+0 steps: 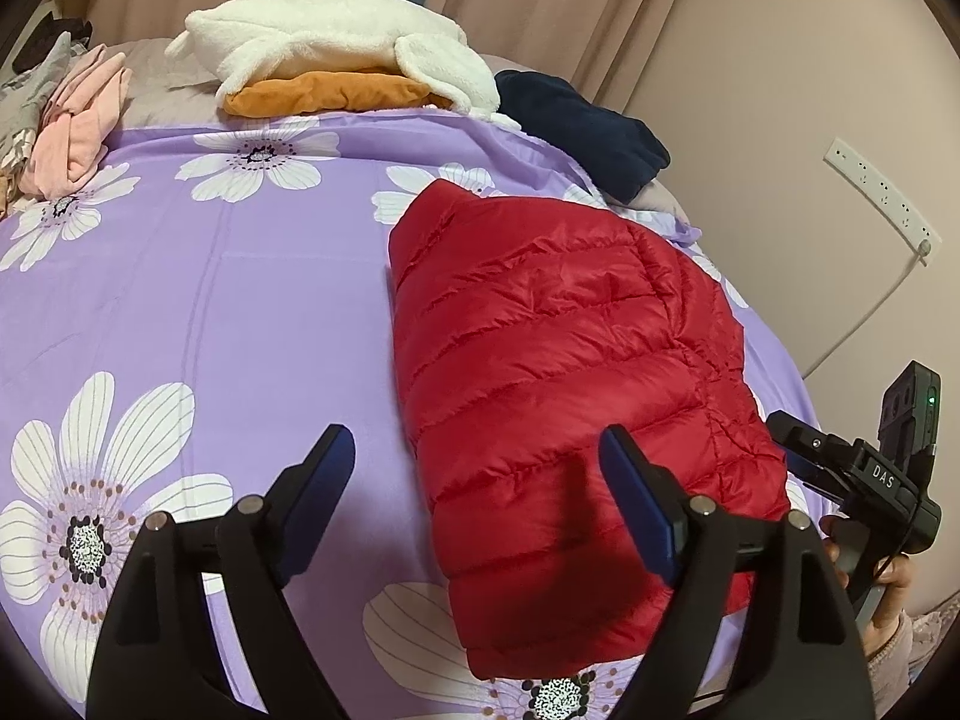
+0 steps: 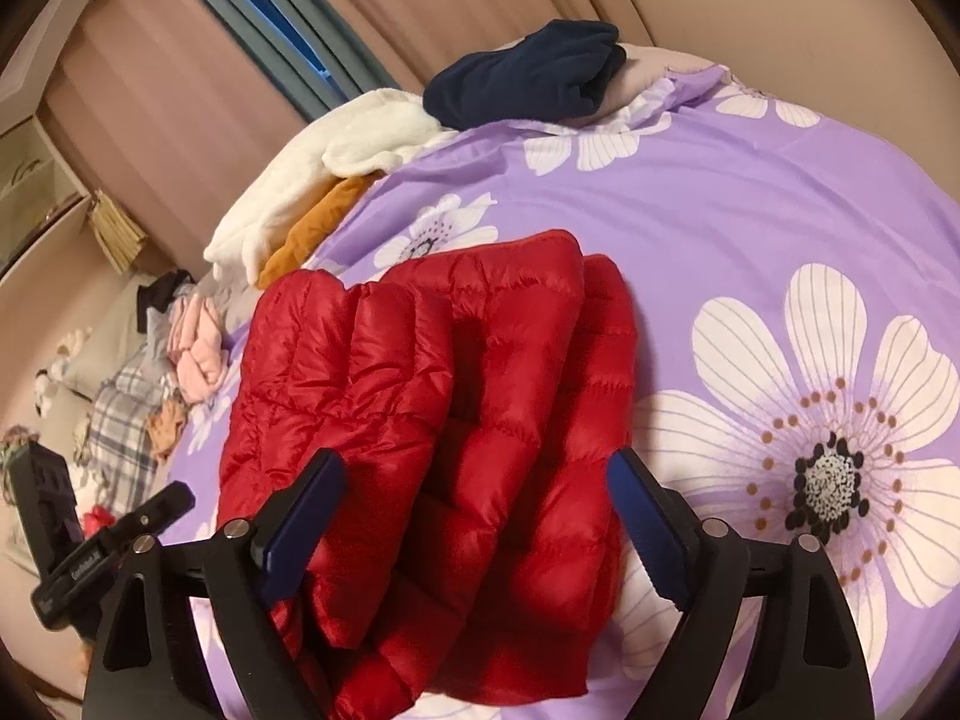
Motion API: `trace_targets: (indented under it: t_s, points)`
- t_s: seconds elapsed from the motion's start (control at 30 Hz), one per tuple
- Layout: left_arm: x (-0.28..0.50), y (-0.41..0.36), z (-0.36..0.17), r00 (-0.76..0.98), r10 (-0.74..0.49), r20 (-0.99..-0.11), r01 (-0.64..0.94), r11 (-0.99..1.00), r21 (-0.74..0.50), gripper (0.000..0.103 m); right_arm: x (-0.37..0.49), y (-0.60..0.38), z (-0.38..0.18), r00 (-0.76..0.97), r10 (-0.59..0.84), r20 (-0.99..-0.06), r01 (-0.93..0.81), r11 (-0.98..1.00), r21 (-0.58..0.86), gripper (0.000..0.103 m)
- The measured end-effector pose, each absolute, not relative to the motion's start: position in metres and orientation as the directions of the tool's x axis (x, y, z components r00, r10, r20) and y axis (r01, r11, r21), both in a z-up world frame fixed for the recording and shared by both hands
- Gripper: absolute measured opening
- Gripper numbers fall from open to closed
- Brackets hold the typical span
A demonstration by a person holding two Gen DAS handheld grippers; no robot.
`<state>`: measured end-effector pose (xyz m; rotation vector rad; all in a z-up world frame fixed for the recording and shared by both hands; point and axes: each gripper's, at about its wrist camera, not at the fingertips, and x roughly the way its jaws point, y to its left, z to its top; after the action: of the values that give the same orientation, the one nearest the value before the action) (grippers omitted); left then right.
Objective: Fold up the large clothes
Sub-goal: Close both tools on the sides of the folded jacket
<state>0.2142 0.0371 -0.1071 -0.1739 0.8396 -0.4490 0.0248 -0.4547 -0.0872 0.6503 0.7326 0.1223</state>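
A red quilted puffer jacket (image 1: 570,330) lies folded into a compact block on the purple flowered bedspread (image 1: 210,300). My left gripper (image 1: 474,450) hovers open over the jacket's near left edge, with one finger above bare bedspread and the other above the red fabric. My right gripper (image 2: 477,468) is open too, its blue-padded fingers spread above the near end of the jacket (image 2: 420,360) without pressing on it. In the left wrist view, a hand (image 1: 888,594) holds the right gripper's black body (image 1: 882,474) at the jacket's right side.
At the bed's far end, a white fleece garment (image 1: 336,42) lies over an orange one (image 1: 324,93), with a navy garment (image 1: 582,126) beside them. Pink clothes (image 1: 78,120) are piled at the far left. A power strip (image 1: 876,192) hangs on the right wall.
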Motion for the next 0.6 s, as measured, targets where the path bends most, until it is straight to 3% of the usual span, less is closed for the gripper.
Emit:
trace_targets:
  t_s: [0.6]
  points:
    - [0.242,0.039,-0.134,0.47,-0.53,-0.706,0.278,0.848,-0.451,0.087,0.033,-0.461,-0.101,0.717,0.367,-0.593,0.128,0.767,0.629,0.101]
